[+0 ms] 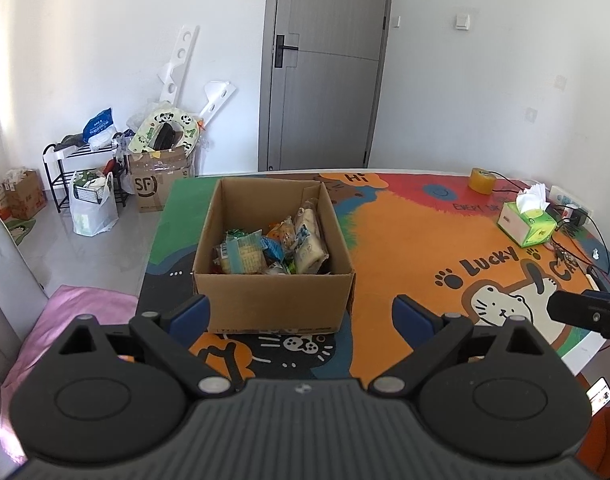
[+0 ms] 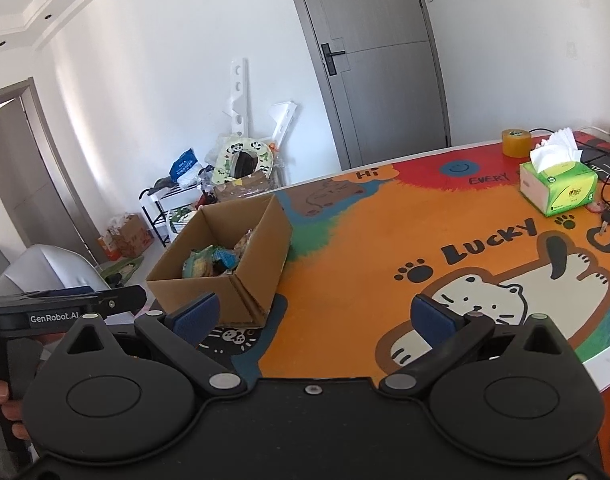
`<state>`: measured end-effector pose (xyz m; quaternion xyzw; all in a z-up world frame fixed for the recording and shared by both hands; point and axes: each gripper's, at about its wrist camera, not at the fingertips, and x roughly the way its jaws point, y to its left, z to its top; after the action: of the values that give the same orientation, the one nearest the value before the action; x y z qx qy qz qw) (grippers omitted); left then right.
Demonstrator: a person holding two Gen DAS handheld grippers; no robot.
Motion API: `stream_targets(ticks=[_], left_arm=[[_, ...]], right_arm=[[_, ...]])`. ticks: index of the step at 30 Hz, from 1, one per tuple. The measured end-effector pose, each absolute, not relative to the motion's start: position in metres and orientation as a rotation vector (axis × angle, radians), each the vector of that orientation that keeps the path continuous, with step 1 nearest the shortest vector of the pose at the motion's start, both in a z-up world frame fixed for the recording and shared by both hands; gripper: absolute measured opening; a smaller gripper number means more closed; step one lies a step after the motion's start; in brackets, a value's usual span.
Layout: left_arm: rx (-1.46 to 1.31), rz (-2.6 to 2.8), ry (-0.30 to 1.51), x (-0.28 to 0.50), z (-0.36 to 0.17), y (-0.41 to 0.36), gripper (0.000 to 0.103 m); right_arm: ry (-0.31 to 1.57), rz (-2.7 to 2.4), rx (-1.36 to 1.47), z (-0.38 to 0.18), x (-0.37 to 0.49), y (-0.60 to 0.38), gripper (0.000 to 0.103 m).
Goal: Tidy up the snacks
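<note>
An open cardboard box (image 1: 273, 300) stands on the colourful cartoon table mat (image 1: 405, 240), holding several wrapped snacks (image 1: 273, 248). My left gripper (image 1: 301, 316) hangs just in front of the box's near wall, open and empty, its blue pads spread wider than half the box. In the right wrist view the same box (image 2: 261, 252) sits left of centre with snack packets (image 2: 209, 264) inside. My right gripper (image 2: 313, 318) is open and empty above the mat, right of the box. The left gripper's black body (image 2: 65, 306) shows at the left edge, held by a hand.
A green tissue box (image 1: 527, 224), a yellow tape roll (image 1: 482, 181), cables and a power strip (image 1: 573, 204) crowd the table's far right. Keys (image 2: 609, 216) lie by the tissue box. Beyond the table's left edge are a pink cloth (image 1: 65, 320), boxes and bags on the floor.
</note>
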<state>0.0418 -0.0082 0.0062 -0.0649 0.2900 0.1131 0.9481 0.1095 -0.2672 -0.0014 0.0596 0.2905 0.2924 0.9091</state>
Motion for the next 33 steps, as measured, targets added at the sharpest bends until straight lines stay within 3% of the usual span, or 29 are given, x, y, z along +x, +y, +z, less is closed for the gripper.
stream_targets(ticks=[33], left_arm=[[-0.143, 0.232, 0.601, 0.0445, 0.0017, -0.0083, 0.097]], right_arm=[[0.573, 0.572, 0.076, -0.0025, 0.1043, -0.2603, 0.103]])
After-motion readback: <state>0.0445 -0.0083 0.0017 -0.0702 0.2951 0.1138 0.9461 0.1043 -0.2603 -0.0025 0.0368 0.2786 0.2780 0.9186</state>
